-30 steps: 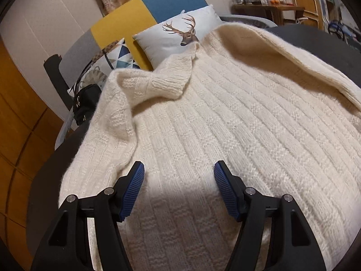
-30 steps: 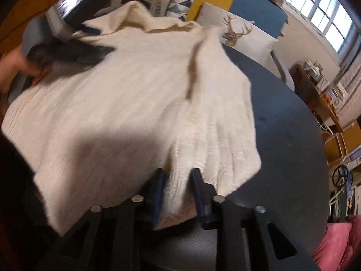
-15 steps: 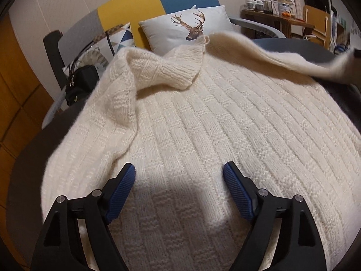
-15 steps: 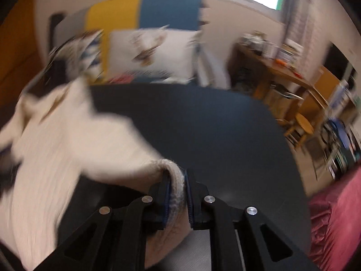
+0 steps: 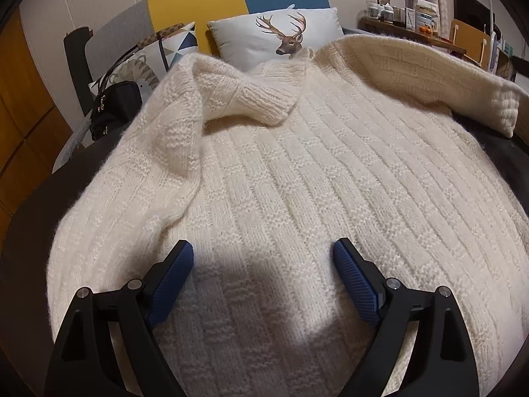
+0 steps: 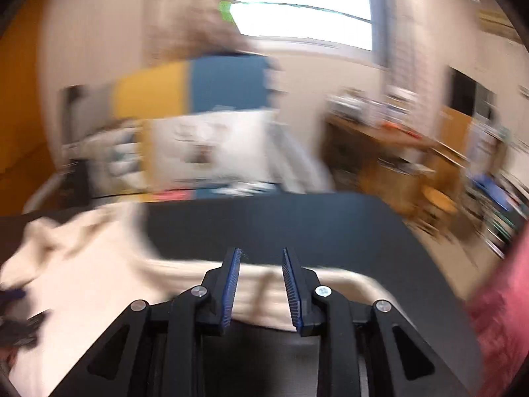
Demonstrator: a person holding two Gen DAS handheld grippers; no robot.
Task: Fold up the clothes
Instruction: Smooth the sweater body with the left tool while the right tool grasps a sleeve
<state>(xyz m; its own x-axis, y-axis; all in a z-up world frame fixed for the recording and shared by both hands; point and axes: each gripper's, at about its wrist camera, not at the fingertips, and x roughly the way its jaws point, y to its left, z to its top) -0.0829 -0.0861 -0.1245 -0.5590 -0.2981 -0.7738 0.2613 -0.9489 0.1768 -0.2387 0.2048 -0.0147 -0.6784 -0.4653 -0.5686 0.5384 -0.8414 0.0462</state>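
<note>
A cream knitted sweater lies spread on a dark round table. Its left sleeve is folded across the chest. Its right sleeve lies folded over the body at the upper right, cuff at the far right. My left gripper is open and empty, hovering over the sweater's lower part. In the blurred right wrist view, my right gripper is open, with the sweater's sleeve lying below and behind its blue pads, not clamped.
A yellow, blue and grey sofa back with a deer cushion stands behind the table. A black handbag sits at its left. A wooden desk with clutter is at the right, pink fabric at the near right.
My right gripper carried the right sleeve up and over the body, then opened and let it go. My left gripper spread its jaws wider and stayed over the hem.
</note>
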